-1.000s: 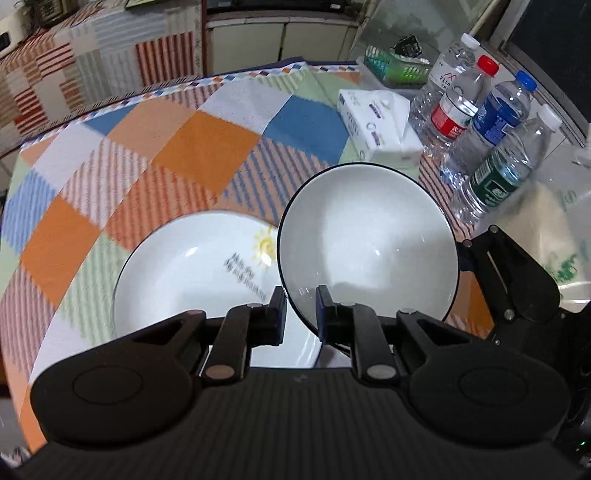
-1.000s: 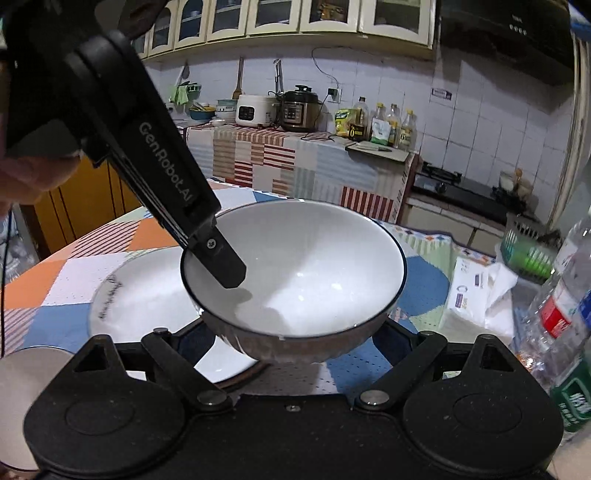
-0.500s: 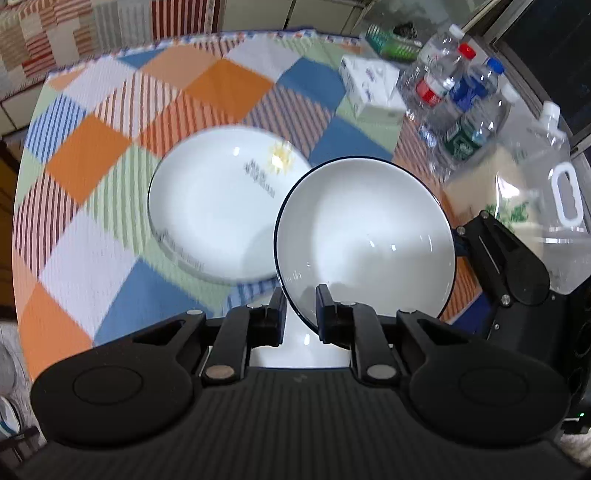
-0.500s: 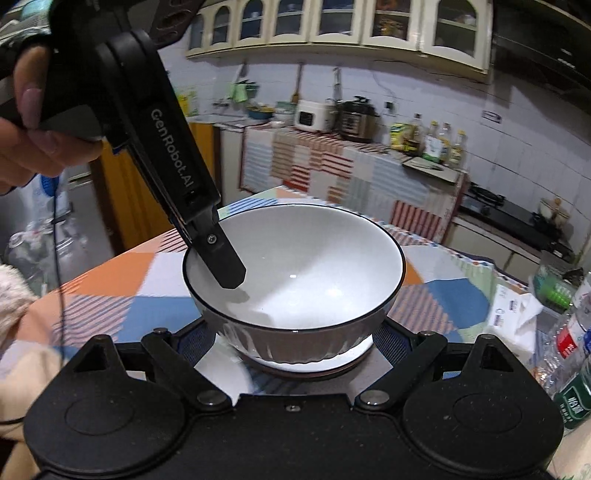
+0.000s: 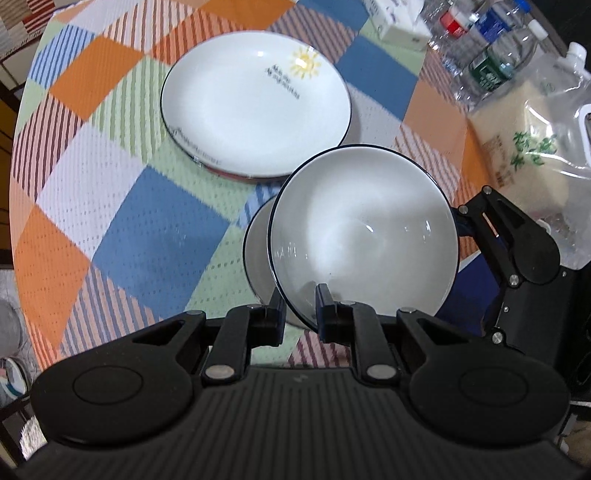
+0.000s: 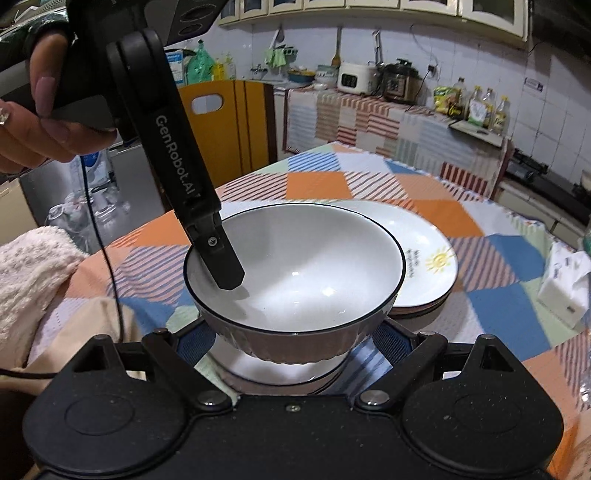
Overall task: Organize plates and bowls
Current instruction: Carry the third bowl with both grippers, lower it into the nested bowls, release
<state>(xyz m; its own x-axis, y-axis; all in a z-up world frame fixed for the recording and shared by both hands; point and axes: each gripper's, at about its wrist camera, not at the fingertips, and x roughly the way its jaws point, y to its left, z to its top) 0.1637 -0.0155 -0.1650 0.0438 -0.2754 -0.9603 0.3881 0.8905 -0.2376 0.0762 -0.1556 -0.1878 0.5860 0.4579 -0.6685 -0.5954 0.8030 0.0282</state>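
Observation:
A white bowl (image 5: 365, 236) with a thin black rim hangs tilted just above a second white bowl (image 5: 258, 254) that stands on the checked tablecloth. My left gripper (image 5: 300, 308) is shut on the near rim of the raised bowl, one finger (image 6: 221, 254) inside it. My right gripper (image 6: 293, 332) is shut around the raised bowl's (image 6: 295, 266) lower wall, its fingertips hidden behind the bowl; its body (image 5: 509, 243) shows at the bowl's right. A white plate (image 5: 255, 99) with a sun print lies farther back on another plate.
A tissue box (image 5: 399, 22), several water bottles (image 5: 491, 55) and a clear plastic bag (image 5: 546, 147) crowd the table's right side. A person's hand (image 6: 44, 122) holds the left gripper. A pale towel (image 6: 33, 266) lies at the left edge.
Both grippers have carried the bowl off the sun plate and toward the near side of the table. It now hangs over the second bowl, with the plate left behind.

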